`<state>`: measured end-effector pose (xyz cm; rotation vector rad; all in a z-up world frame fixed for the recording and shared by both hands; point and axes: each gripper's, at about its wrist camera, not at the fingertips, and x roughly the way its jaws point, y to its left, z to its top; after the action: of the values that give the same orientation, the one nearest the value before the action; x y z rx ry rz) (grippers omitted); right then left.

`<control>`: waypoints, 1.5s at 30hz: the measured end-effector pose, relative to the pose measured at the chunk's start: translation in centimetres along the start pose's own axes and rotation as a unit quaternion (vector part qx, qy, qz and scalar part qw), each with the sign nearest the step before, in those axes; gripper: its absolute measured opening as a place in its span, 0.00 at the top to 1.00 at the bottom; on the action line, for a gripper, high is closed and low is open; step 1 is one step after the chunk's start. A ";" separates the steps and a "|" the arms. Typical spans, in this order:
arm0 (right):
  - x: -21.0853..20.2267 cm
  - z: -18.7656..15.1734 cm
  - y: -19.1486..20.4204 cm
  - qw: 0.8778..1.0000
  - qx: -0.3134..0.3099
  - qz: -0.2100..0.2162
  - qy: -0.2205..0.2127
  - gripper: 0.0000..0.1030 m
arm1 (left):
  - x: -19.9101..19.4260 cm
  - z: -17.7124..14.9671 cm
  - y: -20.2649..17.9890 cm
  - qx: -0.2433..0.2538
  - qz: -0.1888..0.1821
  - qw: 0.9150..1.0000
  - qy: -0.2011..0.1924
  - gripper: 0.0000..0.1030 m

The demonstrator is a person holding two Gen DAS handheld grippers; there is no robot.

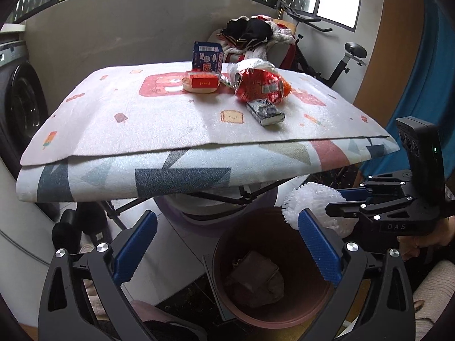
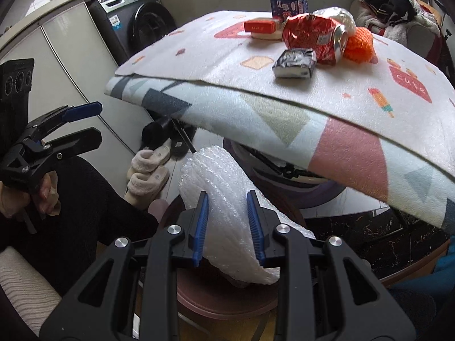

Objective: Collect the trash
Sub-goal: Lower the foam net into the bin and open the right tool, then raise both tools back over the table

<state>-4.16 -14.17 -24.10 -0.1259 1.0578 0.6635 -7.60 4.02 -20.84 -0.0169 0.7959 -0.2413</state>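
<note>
Item: white foam wrap [image 2: 227, 210], crumpled, pinched between the blue pads of the right gripper [image 2: 229, 224]; jaws closed part-way onto it, most of the sheet bulging up and forward past the fingertips, a loose tail hanging below the pads. Position: directly over the pink bin [image 1: 273, 270] on the floor beneath the table edge [image 1: 199, 170]; in the left wrist view, wrap [image 1: 312, 204] poised just above the bin's right rim. Long axis of the wrap: roughly along the fingers, slanting down toward the bin mouth. Bin contents: crumpled brownish paper [image 1: 256, 272] already at the bottom. Left gripper [image 1: 227, 241]: spread wide, nothing between its pads, aimed down at the same bin, beside the right one but clear of the wrap. Nearer hand for this piece: the right, already holding it; judged step, release into the bin, needing only a parting of the pads, with risk of the light tail catching on the rim. Remaining on the table, well apart from both grippers and up-slope: grey packet [image 1: 266, 112], red crinkled bag [image 1: 260, 86], red box [image 1: 203, 81] on a small dish, blue carton [image 1: 207, 56], orange mesh [image 2: 359, 44]. Closest of these to the free left fingers: the grey packet, lying diagonally.
</note>
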 end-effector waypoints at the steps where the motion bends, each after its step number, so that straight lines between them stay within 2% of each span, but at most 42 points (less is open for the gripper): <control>1: 0.4 0.0 0.0 1.000 0.000 -0.002 0.005 0.70 | 0.1 0.0 0.1 -0.002 0.002 1.000 0.001 0.06; 4: 0.9 -0.1 0.1 1.000 -0.004 -0.011 0.009 0.70 | -0.2 0.0 0.6 -0.013 0.002 1.000 -0.007 0.06; 8: 1.4 -0.3 0.0 1.000 0.000 -0.019 0.020 0.69 | 0.2 -0.1 1.0 -0.022 0.000 1.000 0.001 0.06; 17: 1.6 -0.4 -0.6 0.999 0.014 -0.034 0.025 0.63 | 0.8 -0.2 0.2 -0.007 0.006 1.000 0.015 0.06; 20: 1.5 -0.3 -0.8 0.999 0.018 -0.040 0.024 0.45 | 0.8 -0.3 0.3 -0.008 0.007 1.000 0.014 0.06; 22: 1.4 -0.3 -1.0 0.998 0.023 -0.046 0.020 0.23 | 0.8 -0.3 0.3 -0.010 0.008 1.000 0.014 0.06; 25: 1.1 -0.2 -1.5 0.998 0.033 -0.051 0.012 0.10 | 0.7 -0.4 0.5 -0.010 0.009 1.000 0.014 0.06; 36: -0.6 0.3 -1.4 0.996 0.035 -0.079 -0.023 0.06 | 0.7 -0.3 0.6 -0.011 0.013 1.000 0.013 0.06; 42: -2.4 2.0 -2.9 0.991 0.065 -0.101 -0.053 0.06 | 0.4 0.3 0.7 -0.014 0.036 0.999 0.006 0.06; 45: -3.0 3.2 -4.0 0.989 0.084 -0.109 -0.061 0.06 | 0.2 0.9 0.8 -0.016 0.060 0.998 -0.002 0.06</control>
<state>-0.35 -17.43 -20.81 -0.0524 0.9608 0.3779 -6.63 4.72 -20.48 0.0005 0.7931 -0.1148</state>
